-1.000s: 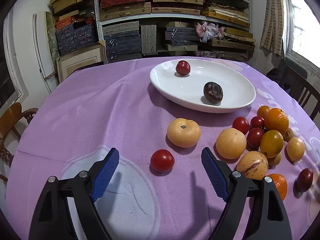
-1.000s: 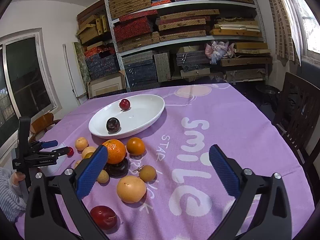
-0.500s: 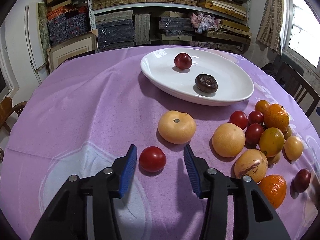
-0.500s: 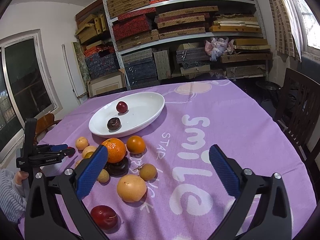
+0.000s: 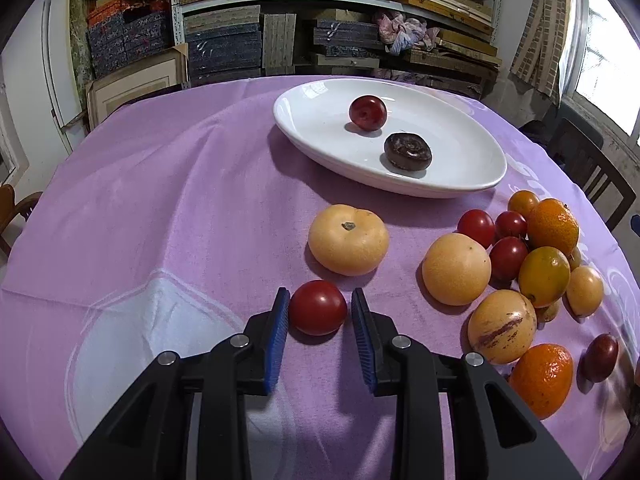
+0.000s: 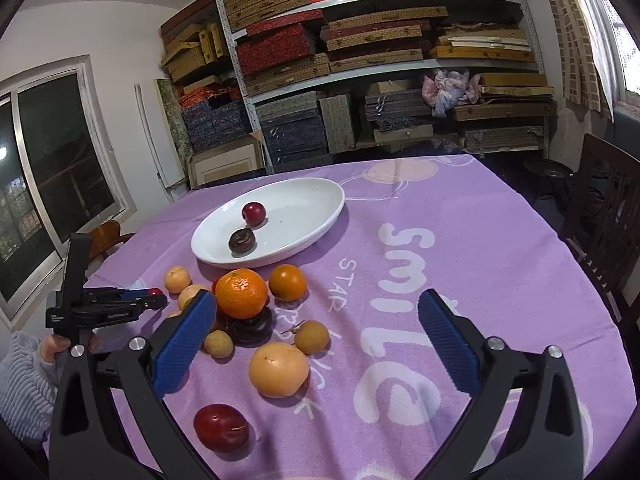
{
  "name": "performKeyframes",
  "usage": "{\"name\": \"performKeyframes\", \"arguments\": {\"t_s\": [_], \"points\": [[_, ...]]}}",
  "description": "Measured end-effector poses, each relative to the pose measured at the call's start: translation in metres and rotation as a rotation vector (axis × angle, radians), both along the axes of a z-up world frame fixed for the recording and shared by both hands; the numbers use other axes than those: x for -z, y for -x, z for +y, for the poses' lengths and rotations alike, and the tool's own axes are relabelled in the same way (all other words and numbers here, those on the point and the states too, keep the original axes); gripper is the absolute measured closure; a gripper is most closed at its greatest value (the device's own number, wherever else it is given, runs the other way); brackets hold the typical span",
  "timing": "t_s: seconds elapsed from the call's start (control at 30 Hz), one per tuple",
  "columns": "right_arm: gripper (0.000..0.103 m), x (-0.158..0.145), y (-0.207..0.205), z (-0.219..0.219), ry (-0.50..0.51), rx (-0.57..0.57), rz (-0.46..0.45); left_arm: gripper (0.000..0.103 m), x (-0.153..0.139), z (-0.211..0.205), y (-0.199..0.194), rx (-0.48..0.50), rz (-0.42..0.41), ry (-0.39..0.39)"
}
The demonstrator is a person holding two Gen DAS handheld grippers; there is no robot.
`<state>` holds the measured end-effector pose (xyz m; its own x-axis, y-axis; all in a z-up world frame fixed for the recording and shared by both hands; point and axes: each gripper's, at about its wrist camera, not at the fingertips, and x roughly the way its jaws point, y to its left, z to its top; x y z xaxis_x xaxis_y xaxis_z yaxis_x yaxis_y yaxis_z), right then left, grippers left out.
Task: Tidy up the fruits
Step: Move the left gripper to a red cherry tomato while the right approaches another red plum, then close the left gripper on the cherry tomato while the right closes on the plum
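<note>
My left gripper (image 5: 319, 309) has its blue pads on either side of a red tomato (image 5: 318, 307) on the purple cloth; the left pad touches it, the right pad stands just off it. A white oval plate (image 5: 464, 178) beyond holds a red plum (image 5: 367, 112) and a dark wrinkled fruit (image 5: 407, 156). A pale orange fruit (image 5: 348, 239) lies just past the tomato. My right gripper (image 6: 316, 336) is open and empty above a pile of oranges and small fruits (image 6: 241, 293). The plate (image 6: 320, 228) and left gripper (image 6: 154, 298) also show there.
A cluster of oranges, tomatoes and yellow fruits (image 5: 544, 276) lies right of the tomato. A red plum (image 6: 221, 427) and a large pale fruit (image 6: 279, 369) lie near my right gripper. Dark chairs (image 6: 604, 216) stand at the table's right. Shelves of boxes (image 6: 360, 60) fill the back wall.
My left gripper has moved forward around the red tomato and its jaws have narrowed from wide open to close against it. The right gripper has barely moved.
</note>
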<state>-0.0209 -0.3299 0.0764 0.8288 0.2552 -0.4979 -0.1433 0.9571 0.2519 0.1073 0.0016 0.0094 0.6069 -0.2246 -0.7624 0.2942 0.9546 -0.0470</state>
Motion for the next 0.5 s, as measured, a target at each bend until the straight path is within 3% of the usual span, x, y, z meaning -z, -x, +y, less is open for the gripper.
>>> {"name": "performKeyframes", "arguments": {"t_s": [0.03,0.23,0.43,0.47,0.5], "points": [[0.004,-0.002,0.003,0.004,0.001,-0.018,0.003,0.075,0.0,0.001,0.0,-0.002,0.003,0.005],[0.004,0.014,0.04,0.047,0.157,-0.127,0.083,0.075,0.0,0.001,0.0,0.007,0.002,0.01],[0.006,0.026,0.058,0.085,0.244,-0.186,0.144,0.075,-0.002,0.002,0.003,0.0,-0.007,0.015],[0.012,0.027,0.056,0.09,0.262,-0.191,0.151,0.075,-0.003,0.003,0.003,-0.001,-0.009,0.016],[0.024,0.03,0.054,0.095,0.273,-0.198,0.165,0.075,-0.003,0.003,0.004,-0.001,-0.01,0.017]]}}
